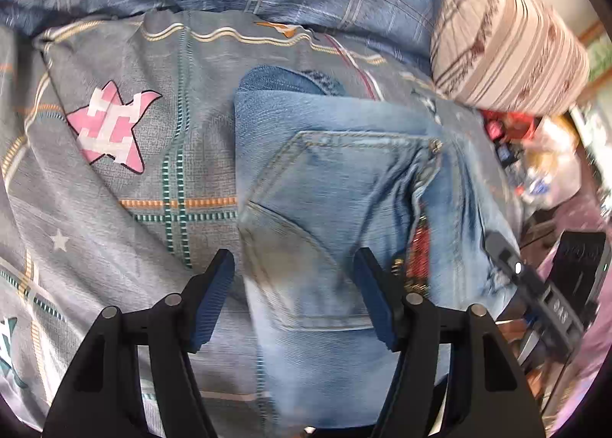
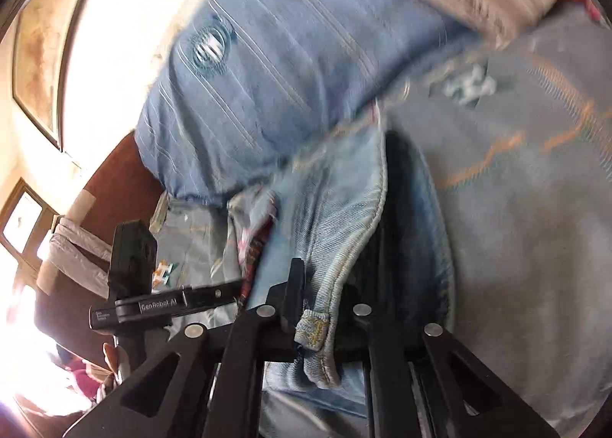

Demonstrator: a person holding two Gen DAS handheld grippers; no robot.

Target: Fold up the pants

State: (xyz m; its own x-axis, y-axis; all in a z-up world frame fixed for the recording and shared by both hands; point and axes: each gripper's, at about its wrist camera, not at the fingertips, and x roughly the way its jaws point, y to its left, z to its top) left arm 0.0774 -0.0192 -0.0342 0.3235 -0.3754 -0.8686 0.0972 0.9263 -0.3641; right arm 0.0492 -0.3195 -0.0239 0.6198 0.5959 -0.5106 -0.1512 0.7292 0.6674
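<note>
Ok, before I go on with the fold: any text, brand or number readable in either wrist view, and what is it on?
"GenRobot.AI": white print on the black bar of the left gripper, seen from the right wrist view.
Smaller white print at that bar's left end: too small to read.
Pale characters on the right gripper: blurred, unreadable.
Jeans: no readable label.

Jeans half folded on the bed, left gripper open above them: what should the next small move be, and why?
Probably lower the left gripper and close on the jeans near the back pocket: its jaws stand open, straddling the denim, while the right gripper already looks clamped on the hem.
</note>
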